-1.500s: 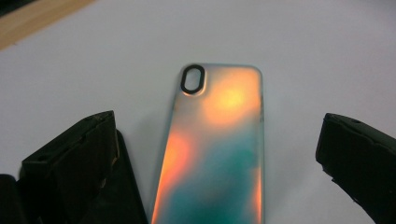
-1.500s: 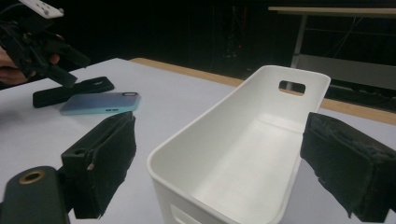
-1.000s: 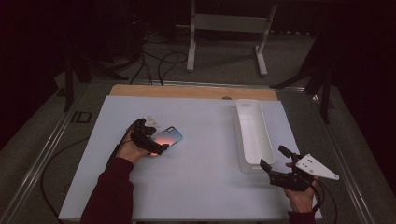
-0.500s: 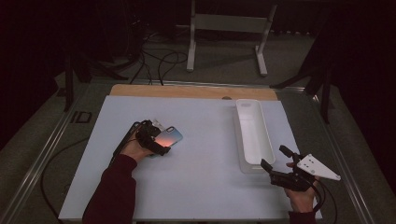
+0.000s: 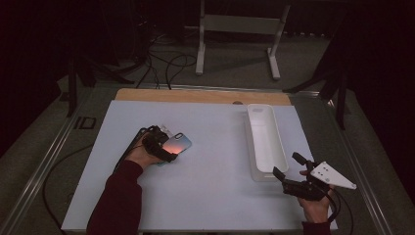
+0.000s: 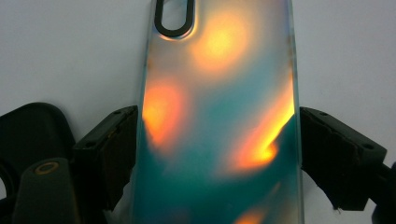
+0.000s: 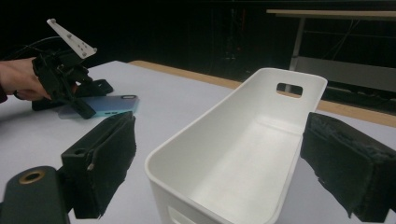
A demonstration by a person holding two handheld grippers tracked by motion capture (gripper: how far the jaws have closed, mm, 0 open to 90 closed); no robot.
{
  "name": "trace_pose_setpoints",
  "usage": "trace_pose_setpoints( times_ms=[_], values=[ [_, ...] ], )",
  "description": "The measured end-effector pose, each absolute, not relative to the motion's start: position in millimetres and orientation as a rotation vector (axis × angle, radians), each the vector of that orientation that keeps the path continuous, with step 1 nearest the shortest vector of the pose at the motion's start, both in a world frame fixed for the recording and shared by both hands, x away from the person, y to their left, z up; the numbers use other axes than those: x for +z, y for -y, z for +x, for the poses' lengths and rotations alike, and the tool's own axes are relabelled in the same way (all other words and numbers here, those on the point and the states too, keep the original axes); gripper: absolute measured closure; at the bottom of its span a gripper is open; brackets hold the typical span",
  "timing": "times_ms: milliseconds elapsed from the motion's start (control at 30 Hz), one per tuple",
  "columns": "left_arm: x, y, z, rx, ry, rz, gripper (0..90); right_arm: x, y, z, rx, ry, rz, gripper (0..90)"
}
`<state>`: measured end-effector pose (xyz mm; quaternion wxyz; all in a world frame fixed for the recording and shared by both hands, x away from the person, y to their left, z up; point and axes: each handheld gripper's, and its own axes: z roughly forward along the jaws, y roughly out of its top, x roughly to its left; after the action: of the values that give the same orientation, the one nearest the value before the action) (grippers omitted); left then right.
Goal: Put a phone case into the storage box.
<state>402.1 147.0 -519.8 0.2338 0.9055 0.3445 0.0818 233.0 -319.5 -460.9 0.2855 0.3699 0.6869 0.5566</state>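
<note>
The left hand-held gripper (image 6: 219, 140) straddles the glossy iridescent teal-and-orange phone case (image 6: 219, 121), which lies flat on the pale blue mat of the bench (image 5: 215, 196), left of centre. Its jaws have just been closing, with the case between them; in the left gripper view the black pads stand right at the case's two long edges, the left one about touching, the right one just beside the edge, so no firm grip is made yet. To do this step well, I judge that the pads should meet both long edges squarely and low on the rim, near the middle of the case's length. The slick shell could otherwise twist or skid out. It would also help to hold the hand low and level until the squeeze is complete.

The right hand-held gripper (image 5: 293, 171) waits with its jaws spread wide and empty at the near end of the long white plastic bin (image 5: 266, 142), one jaw on each side of its end.

Against the earlier high view, the left hand sits a little closer over the case; the bin and right hand are unchanged.
</note>
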Motion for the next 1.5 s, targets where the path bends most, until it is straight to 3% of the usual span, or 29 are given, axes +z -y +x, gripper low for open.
trace_pose_setpoints(
  times_ms=[400, 833, 1500],
  values=[
    [-516, -145, 400, 0.275, -0.963, 2.478, 17.4, -461, 322, 233, 1.487, -1.826, 0.998, 10.0],
    [-489, -148, 390, 0.320, -0.941, 2.350, 17.2, -461, 321, 236, 1.472, -1.820, 1.032, 10.1],
    [-437, -102, 364, 0.408, -0.701, 2.233, 17.2, -453, 311, 249, 1.470, -1.925, 1.067, 10.3]
  ],
)
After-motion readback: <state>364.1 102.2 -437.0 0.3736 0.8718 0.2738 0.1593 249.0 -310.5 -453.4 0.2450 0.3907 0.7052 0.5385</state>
